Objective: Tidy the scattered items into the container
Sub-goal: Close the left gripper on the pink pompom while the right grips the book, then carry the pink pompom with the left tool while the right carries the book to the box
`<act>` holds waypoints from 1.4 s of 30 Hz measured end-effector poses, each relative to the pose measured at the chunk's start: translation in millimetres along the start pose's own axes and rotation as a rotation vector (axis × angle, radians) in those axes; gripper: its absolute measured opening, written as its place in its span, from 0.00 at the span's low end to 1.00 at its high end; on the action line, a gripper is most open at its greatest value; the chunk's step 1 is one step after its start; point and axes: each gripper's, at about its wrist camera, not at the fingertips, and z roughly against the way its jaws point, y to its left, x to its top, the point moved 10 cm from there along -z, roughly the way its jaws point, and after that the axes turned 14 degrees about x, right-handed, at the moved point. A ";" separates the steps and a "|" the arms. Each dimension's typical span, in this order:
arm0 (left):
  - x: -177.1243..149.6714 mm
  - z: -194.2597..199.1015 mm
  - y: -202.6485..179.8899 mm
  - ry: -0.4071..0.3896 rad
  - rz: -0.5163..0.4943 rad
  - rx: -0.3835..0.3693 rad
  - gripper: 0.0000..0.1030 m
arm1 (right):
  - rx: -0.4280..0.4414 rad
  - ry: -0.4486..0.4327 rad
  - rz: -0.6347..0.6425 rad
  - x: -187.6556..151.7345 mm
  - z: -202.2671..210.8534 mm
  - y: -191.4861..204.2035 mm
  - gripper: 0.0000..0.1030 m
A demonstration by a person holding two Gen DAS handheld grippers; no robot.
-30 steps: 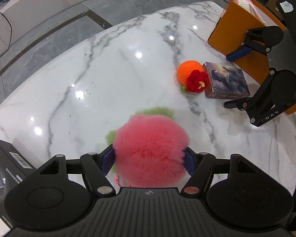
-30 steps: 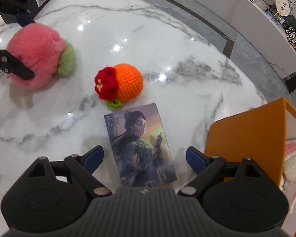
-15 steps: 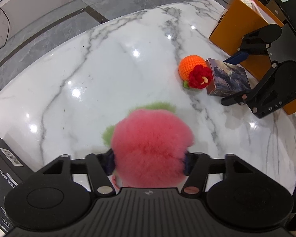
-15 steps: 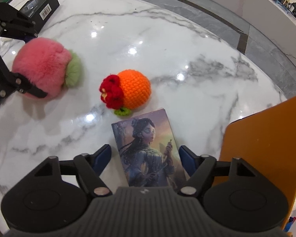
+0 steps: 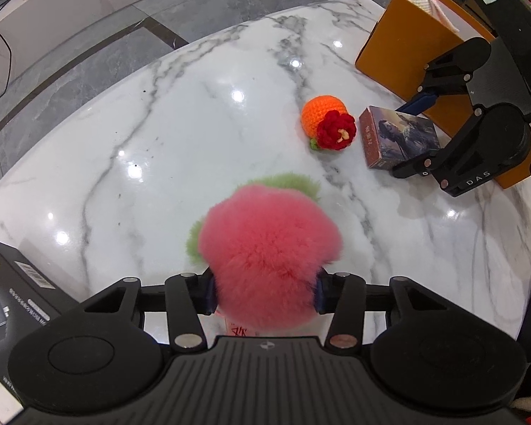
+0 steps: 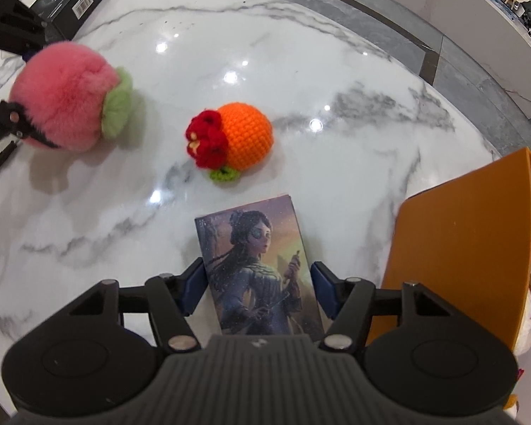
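Marble table (image 5: 201, 113) carries plush (image 5: 269, 262), crochet orange (image 5: 320, 115), box (image 6: 262, 269).

Counted on the white marble table (image 6: 336, 81): one fluffy pink plush ball (image 6: 63, 95), one orange crocheted ball (image 6: 244, 138), one illustrated card box (image 6: 262, 269), one black carton (image 6: 70, 0), one orange container (image 6: 463, 241).

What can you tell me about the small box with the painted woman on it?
The picture box is a flat cardboard rectangle printed with a dark-haired figure in grey-blue. It lies face up on the marble table, beside the orange container. The right tool straddles it, jaws closing on its long sides.
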 end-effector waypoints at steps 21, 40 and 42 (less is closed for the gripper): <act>25.3 113.1 -20.9 -0.121 -0.081 0.099 0.40 | -0.087 -0.123 0.101 -5.3 120.4 37.7 0.63; 39.8 131.3 -68.6 -0.181 -0.162 0.203 0.80 | -0.143 -0.201 0.124 -50.9 191.1 49.0 0.63; 39.1 115.4 -69.4 -0.162 -0.172 0.204 0.80 | -0.133 -0.190 0.128 -53.1 182.9 47.8 0.63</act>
